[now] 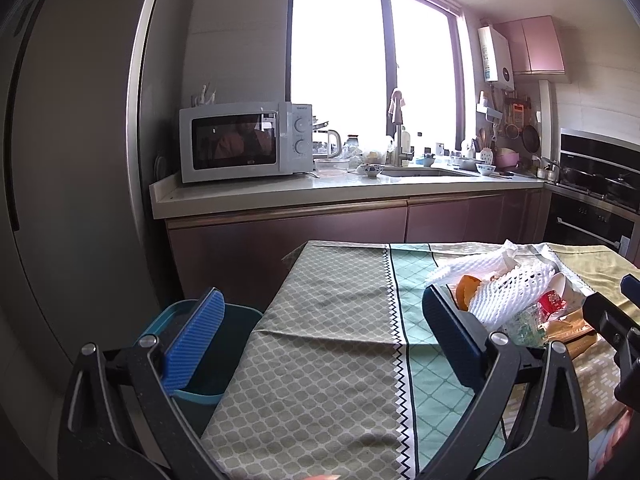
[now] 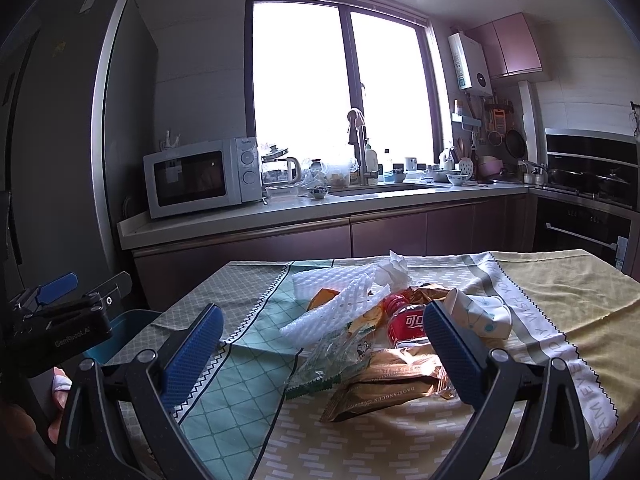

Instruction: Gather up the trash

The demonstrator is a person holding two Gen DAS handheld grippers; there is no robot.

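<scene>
**Both grippers hanging wide over a table of litter**

A table (image 2: 560,304) draped in a patchwork cloth of woven diamond, lattice and dashed prints is filling the foreground, its fabric creasing at the near-left corner. Just off the table's left edge, a teal plastic bin (image 1: 236,344) with rounded corners is sitting below the cloth.

On the table's middle, the trash is lying in a loose heap: white foam netting (image 2: 340,312), soft and honeycombed, is sprawling across the top; a crinkled gold foil wrapper (image 2: 384,384) is catching light at the near side; a crushed bottle with a red label (image 2: 408,324) is lying between them; a patterned paper cup (image 2: 480,312) is tipping on its side at the heap's right.

The left gripper (image 1: 320,332) is hovering over bare cloth left of the heap, its ribbed blue pads spread, holding nothing. The right gripper (image 2: 320,344) is spreading just as wide before the heap, empty.
</scene>
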